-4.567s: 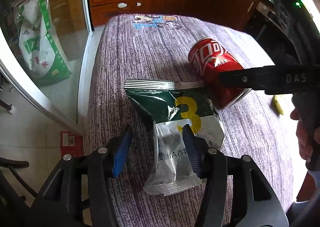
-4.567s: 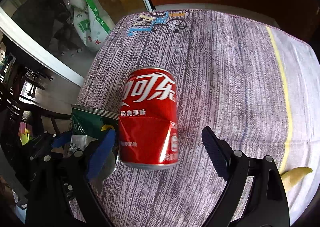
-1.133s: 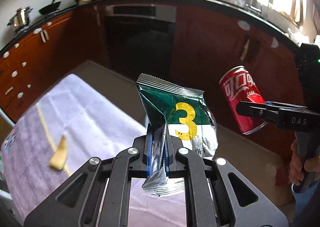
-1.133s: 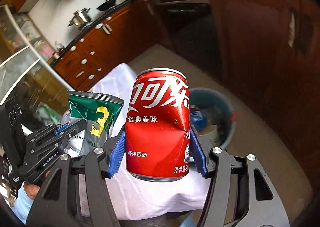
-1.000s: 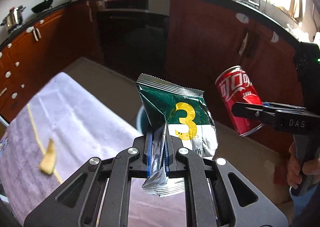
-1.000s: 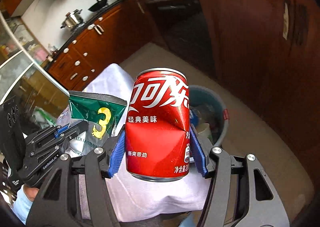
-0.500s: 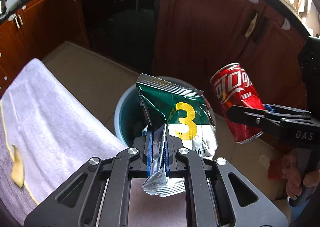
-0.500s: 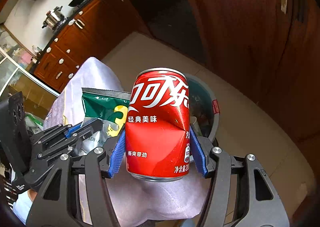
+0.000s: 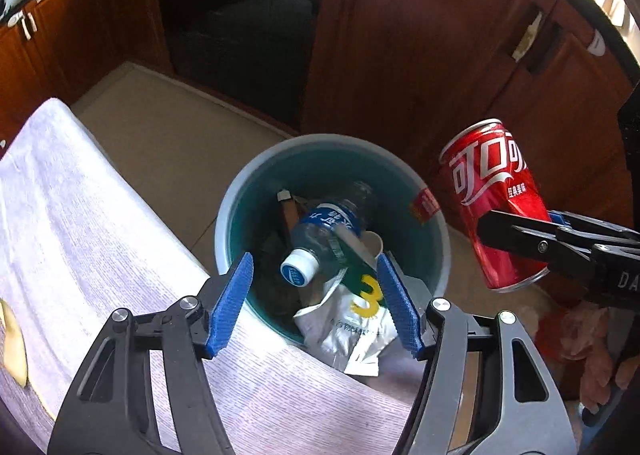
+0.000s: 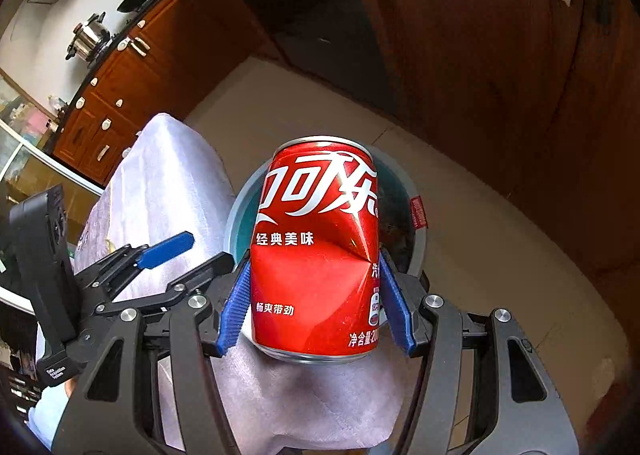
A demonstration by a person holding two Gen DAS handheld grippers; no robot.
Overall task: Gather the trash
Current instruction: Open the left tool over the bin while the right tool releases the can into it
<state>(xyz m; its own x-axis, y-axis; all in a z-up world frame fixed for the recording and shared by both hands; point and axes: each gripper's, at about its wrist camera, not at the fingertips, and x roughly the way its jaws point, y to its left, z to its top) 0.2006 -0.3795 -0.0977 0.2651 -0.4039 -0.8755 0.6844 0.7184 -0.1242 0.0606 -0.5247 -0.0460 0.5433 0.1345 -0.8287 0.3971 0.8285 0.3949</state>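
Left gripper (image 9: 316, 301) fingers, clamped on the snack packet (image 9: 352, 319) half a second ago, now spread wide; packet released, lying at the 6 o'clock rim of the trash bin (image 9: 236, 191), between the blue pads without touching them. Bin holds a capped plastic bottle (image 9: 320, 235) and other scraps. Right gripper (image 10: 314, 305) fingers grip the dented red can (image 10: 316, 251) at its sides, above the bin's 3 o'clock edge.
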